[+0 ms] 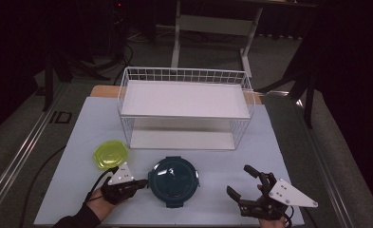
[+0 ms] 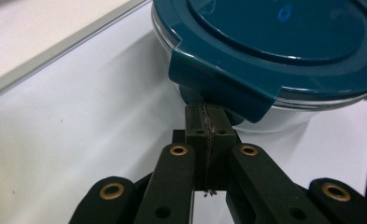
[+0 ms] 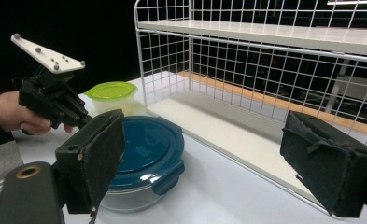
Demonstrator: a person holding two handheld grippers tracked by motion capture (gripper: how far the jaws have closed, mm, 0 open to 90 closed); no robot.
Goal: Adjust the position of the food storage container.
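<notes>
Front strip of pale worktop [image 1: 212, 209]: open betw. round teal-lidded glass container [image 1: 173, 180] and right tool [image 1: 245, 183]. Behind: white wire two-tier rack [image 1: 184, 107] blocks. Left: lime-lidded plastic tub [image 1: 110, 154] just beside left tool [image 1: 141, 182].

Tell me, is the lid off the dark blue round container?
No, the teal lid sits on the round container, its side clip folded down.

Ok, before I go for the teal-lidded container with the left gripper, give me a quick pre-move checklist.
1. Left gripper at the teal-lidded container: ok, tips at its latch tab.
2. Left jaws open for a grasp: not ok, shut with nothing between.
3. Right gripper open and apart from the container: ok.
4. Lid seated on the container: ok.
5. Wire rack shelves free: ok.
6. Green-lidded container apart from the teal one: ok.
</notes>
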